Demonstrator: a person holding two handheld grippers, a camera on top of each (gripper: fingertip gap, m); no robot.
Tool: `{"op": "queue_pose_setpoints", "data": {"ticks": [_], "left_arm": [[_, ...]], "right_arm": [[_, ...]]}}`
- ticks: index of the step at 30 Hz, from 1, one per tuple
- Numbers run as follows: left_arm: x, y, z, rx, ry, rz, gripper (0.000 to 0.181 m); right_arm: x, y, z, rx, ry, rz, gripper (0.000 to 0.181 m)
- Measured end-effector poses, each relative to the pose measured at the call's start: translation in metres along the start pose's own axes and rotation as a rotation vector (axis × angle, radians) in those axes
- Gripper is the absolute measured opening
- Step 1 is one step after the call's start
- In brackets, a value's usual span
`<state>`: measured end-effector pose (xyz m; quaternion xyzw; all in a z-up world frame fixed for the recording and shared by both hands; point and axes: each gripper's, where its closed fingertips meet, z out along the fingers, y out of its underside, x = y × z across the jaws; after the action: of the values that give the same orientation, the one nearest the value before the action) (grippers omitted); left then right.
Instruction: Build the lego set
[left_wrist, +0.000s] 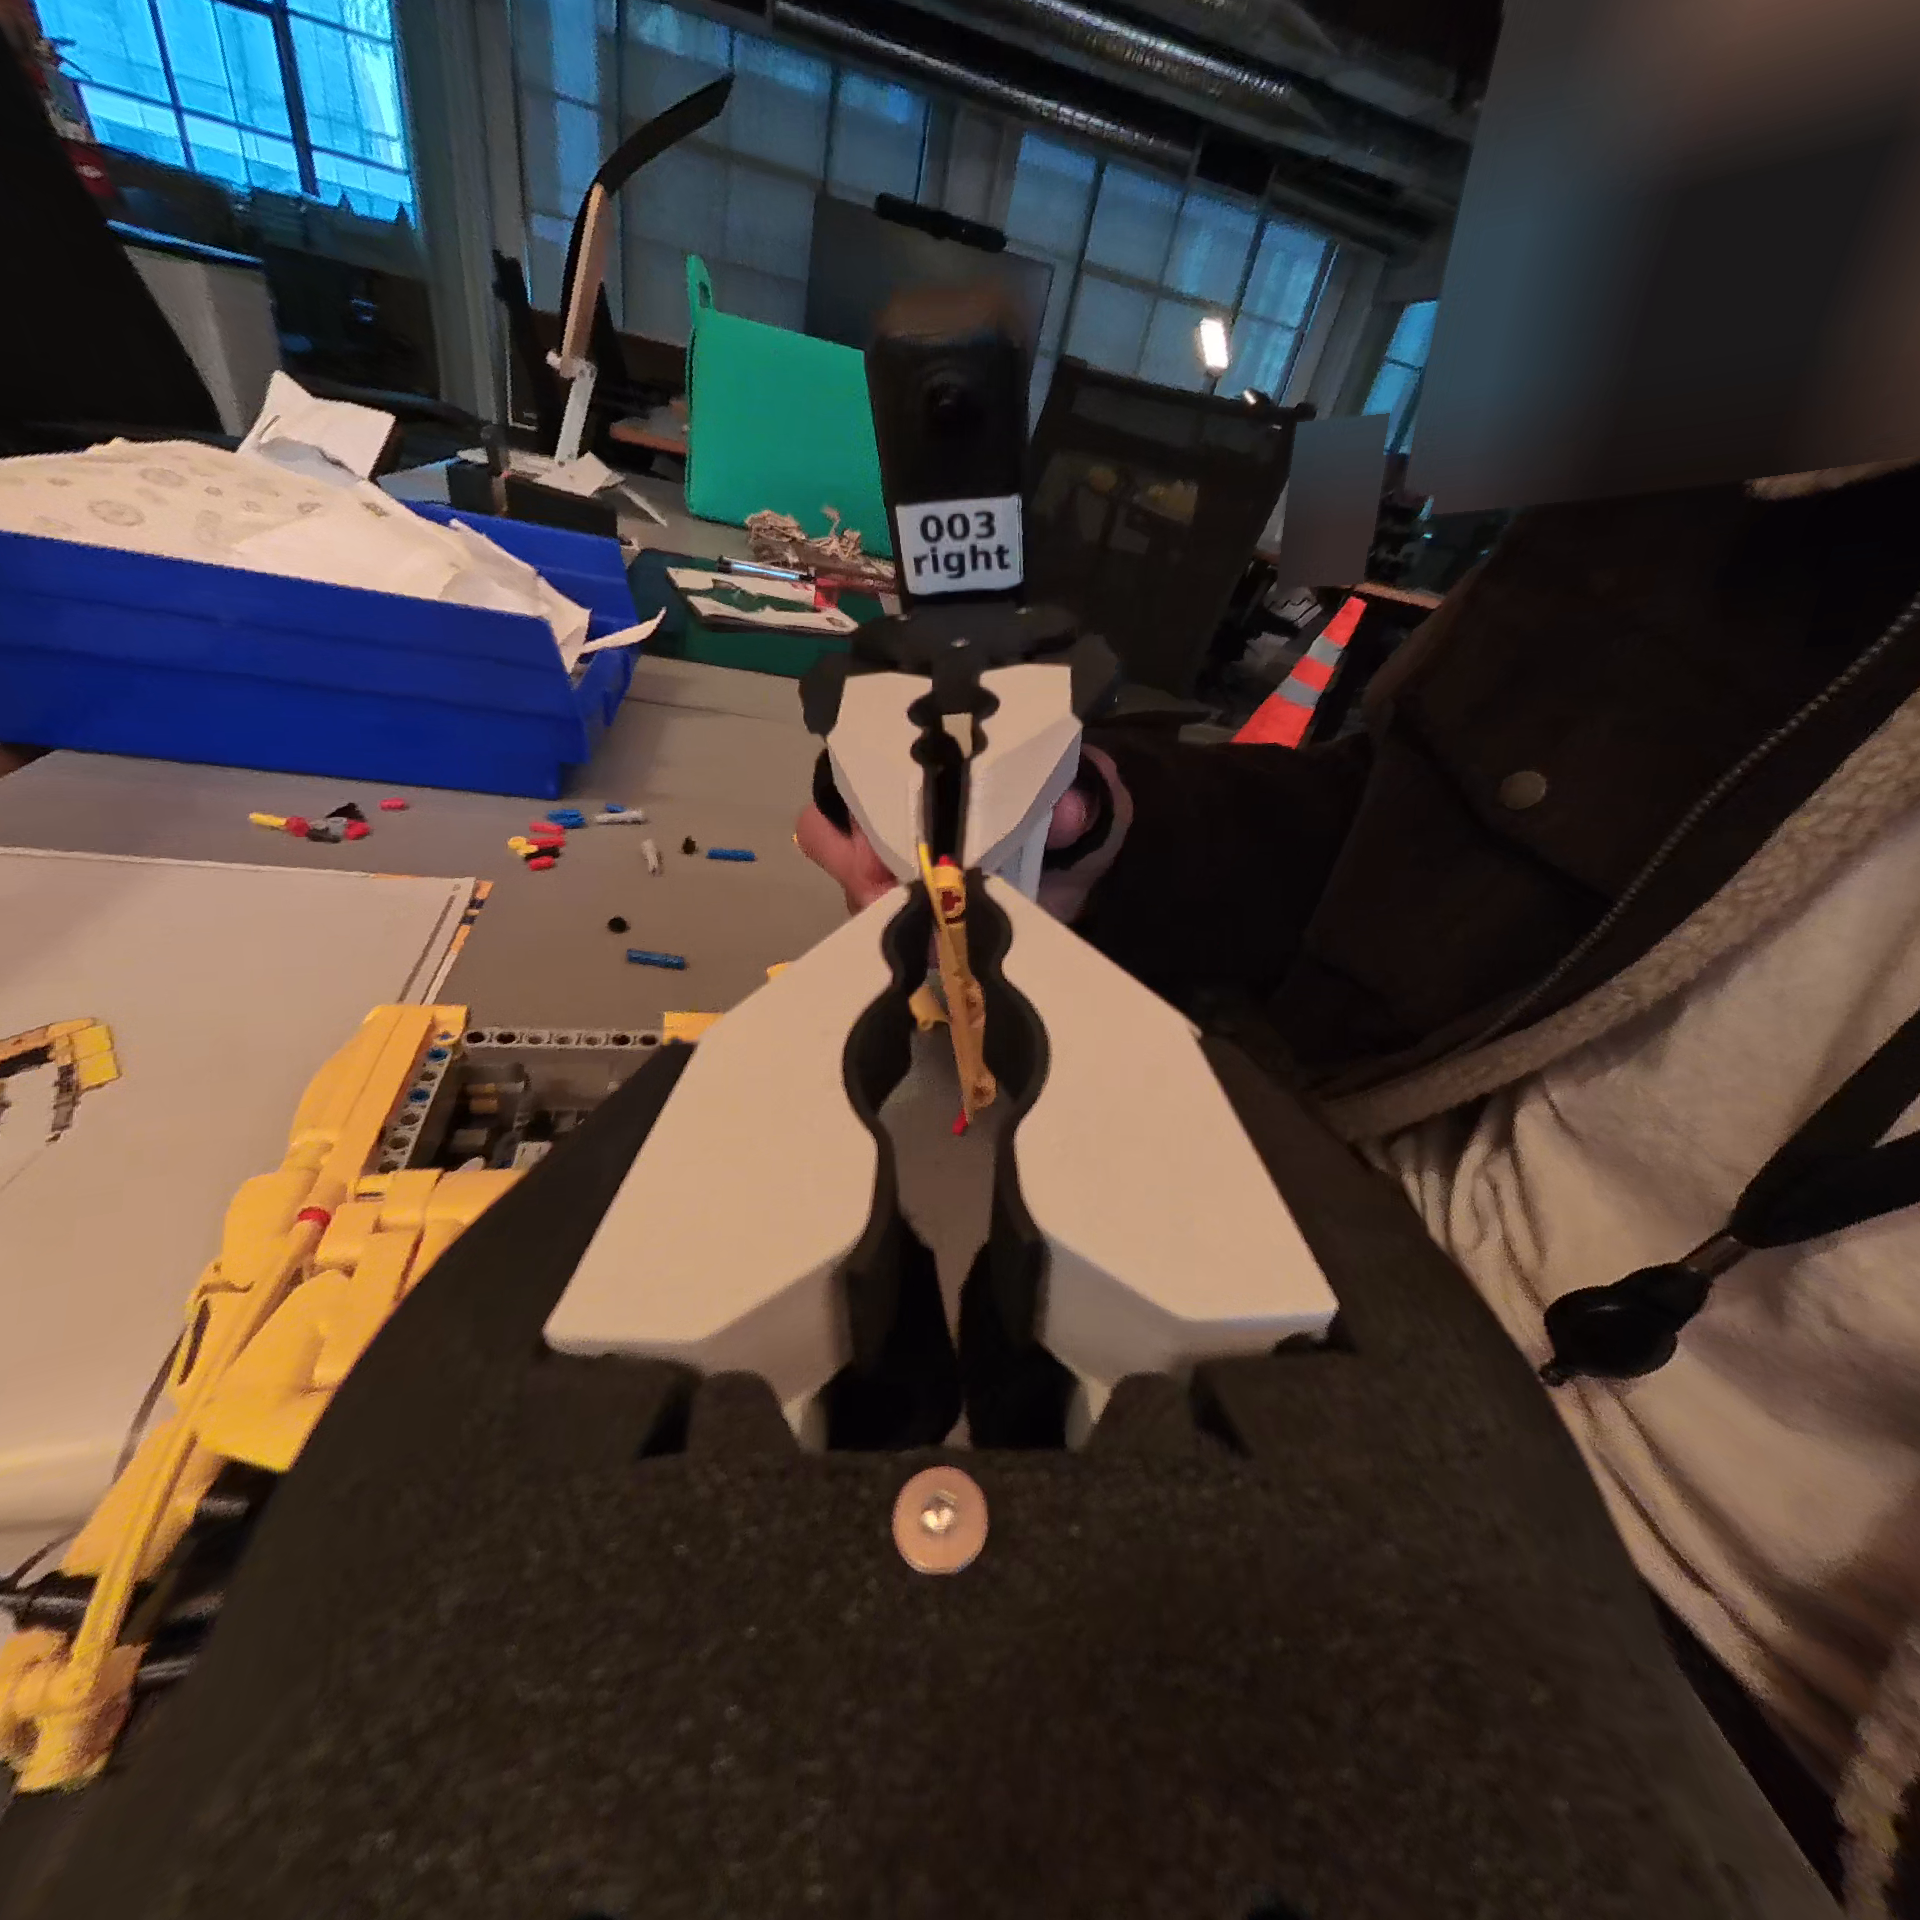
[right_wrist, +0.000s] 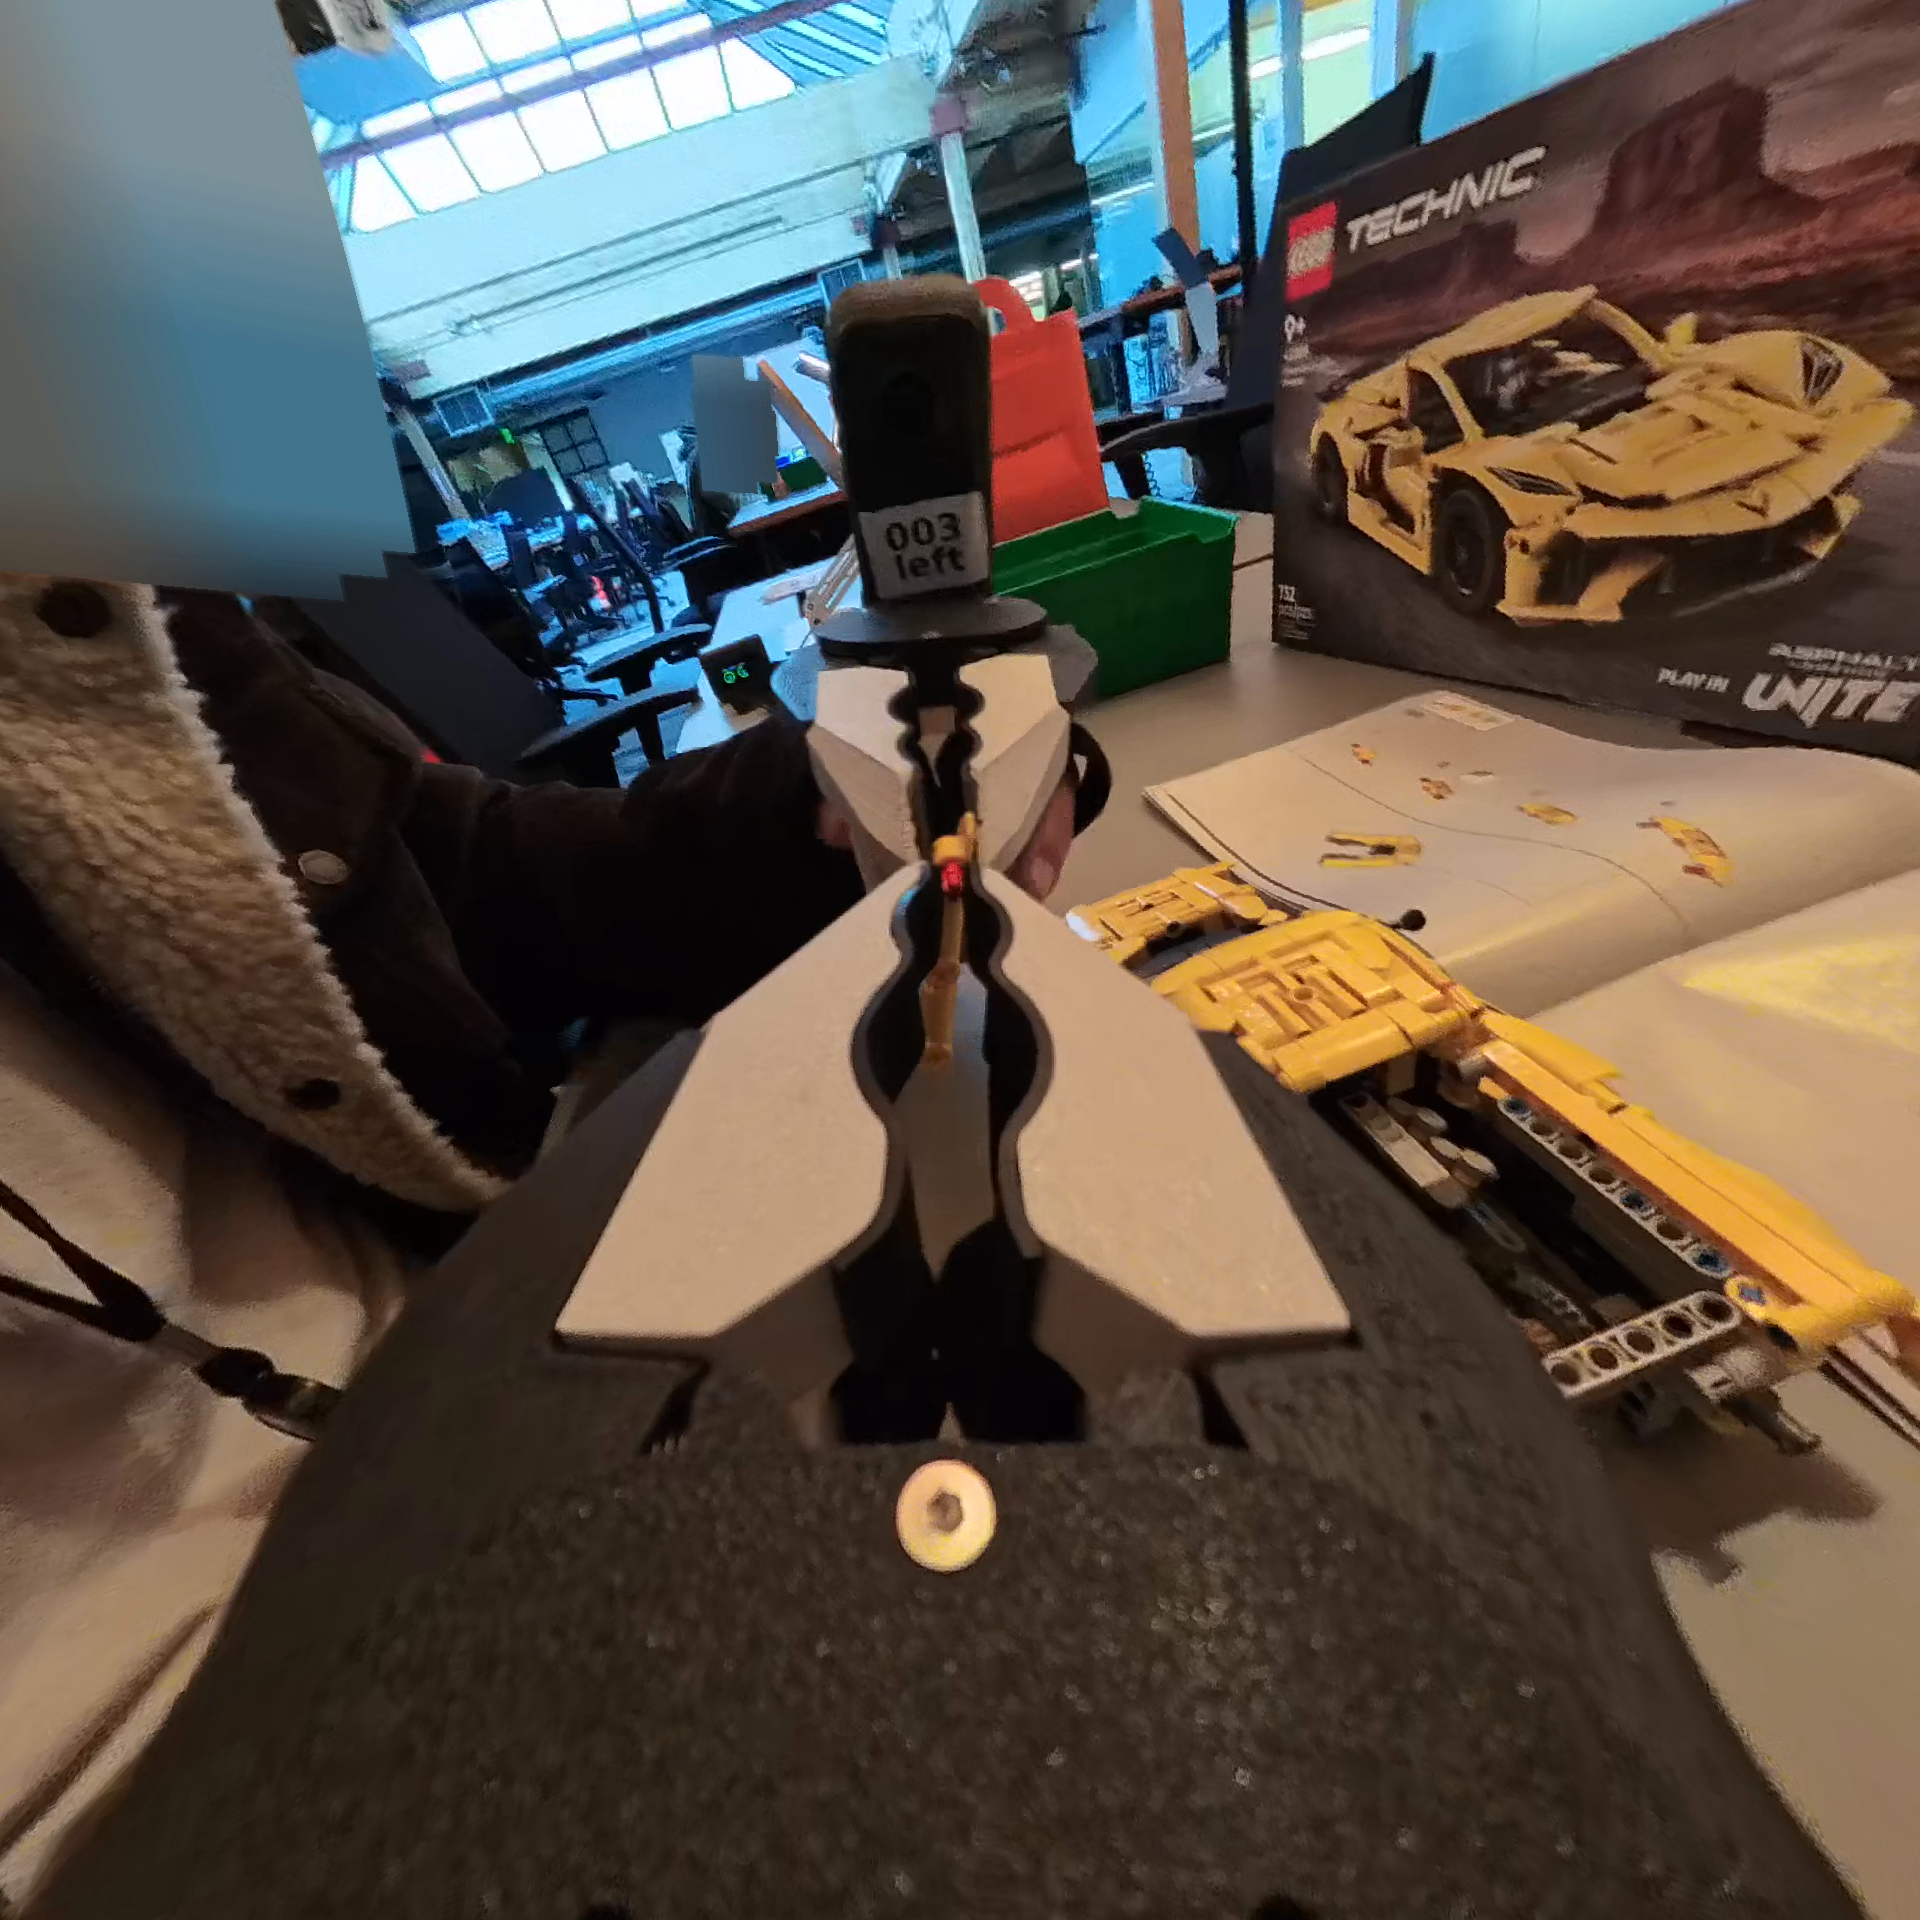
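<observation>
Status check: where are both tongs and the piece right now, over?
Left tongs and right tongs tip to tip, both shut on yellow piece. Held in the air beside yellow car. Nothing between them.

Camera labels (left_wrist: 958, 545) and set box (right_wrist: 1600, 416) bear writing.

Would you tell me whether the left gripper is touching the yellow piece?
Touching. In the left wrist view, the left gripper has its tips closed on the yellow piece, which runs between them with no gap.
</observation>
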<state>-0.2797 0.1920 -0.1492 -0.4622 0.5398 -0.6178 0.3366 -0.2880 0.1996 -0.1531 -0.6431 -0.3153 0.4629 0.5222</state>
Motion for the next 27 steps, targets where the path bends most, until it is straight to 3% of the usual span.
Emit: {"op": "queue_pose_setpoints", "data": {"ticks": [4,6,10,12,15,21,27], "left_arm": [[-0.003,-0.009,-0.001,0.048,0.004,-0.039,0.006],[-0.006,-0.017,-0.005,0.112,0.010,-0.098,0.006],[-0.009,-0.028,-0.011,0.196,0.038,-0.182,0.006],[-0.008,-0.025,-0.007,0.180,0.034,-0.178,0.006],[-0.009,-0.026,-0.008,0.189,0.041,-0.210,0.007],[-0.019,-0.015,-0.004,0.146,0.004,-0.249,0.014],[-0.015,-0.004,0.011,0.092,0.009,-0.247,0.014]], "right_arm": [[0.001,-0.012,-0.001,0.096,-0.030,0.072,0.005],[0.002,-0.014,-0.003,0.122,-0.051,0.094,0.022],[0.002,0.006,0.008,0.014,-0.051,0.114,0.022],[-0.001,0.009,0.013,-0.011,-0.070,0.114,0.009],[0.002,0.008,0.013,-0.018,-0.063,0.140,0.007],[0.020,-0.025,-0.005,0.238,-0.070,0.335,0.006],[0.020,-0.017,0.003,0.176,-0.015,0.268,0.006]]}}
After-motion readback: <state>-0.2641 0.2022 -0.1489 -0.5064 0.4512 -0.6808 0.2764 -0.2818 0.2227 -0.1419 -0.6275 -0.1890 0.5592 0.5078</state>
